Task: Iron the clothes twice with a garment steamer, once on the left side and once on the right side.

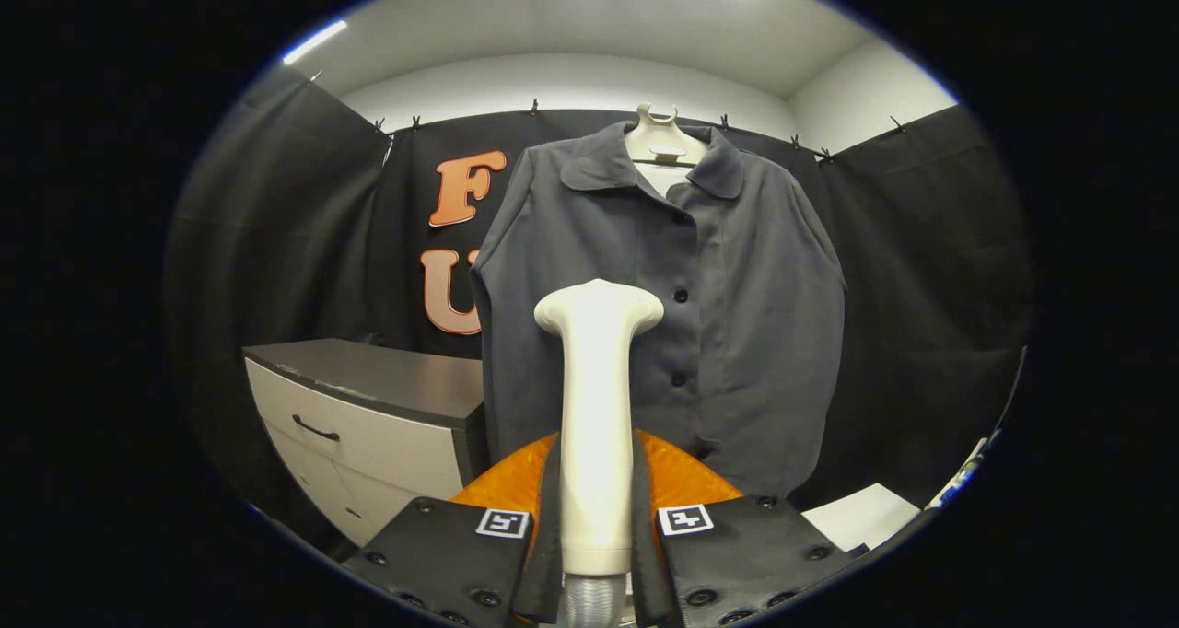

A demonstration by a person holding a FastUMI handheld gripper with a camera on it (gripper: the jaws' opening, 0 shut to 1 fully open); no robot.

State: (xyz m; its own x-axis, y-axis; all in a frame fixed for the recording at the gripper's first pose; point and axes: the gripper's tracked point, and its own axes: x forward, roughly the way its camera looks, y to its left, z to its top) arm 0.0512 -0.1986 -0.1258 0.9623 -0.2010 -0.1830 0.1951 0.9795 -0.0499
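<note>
A dark grey buttoned shirt (737, 315) hangs on a white hanger (661, 140) against the black cloth wall, straight ahead of the fingers. A cream garment steamer (597, 407) stands upright between my two black fingers, its flat head in front of the shirt's left-of-centre panel, at about the height of the middle buttons. My gripper (597, 527) is shut on the steamer's handle, both fingers pressing its sides. A ribbed grey hose (594, 600) leaves the handle's base. Whether the head touches the cloth I cannot tell.
A white drawer cabinet with a dark grey top (368, 416) stands low on the left of the shirt. An orange part (682, 476) shows behind the fingers. A white sheet (861, 517) lies low at the right.
</note>
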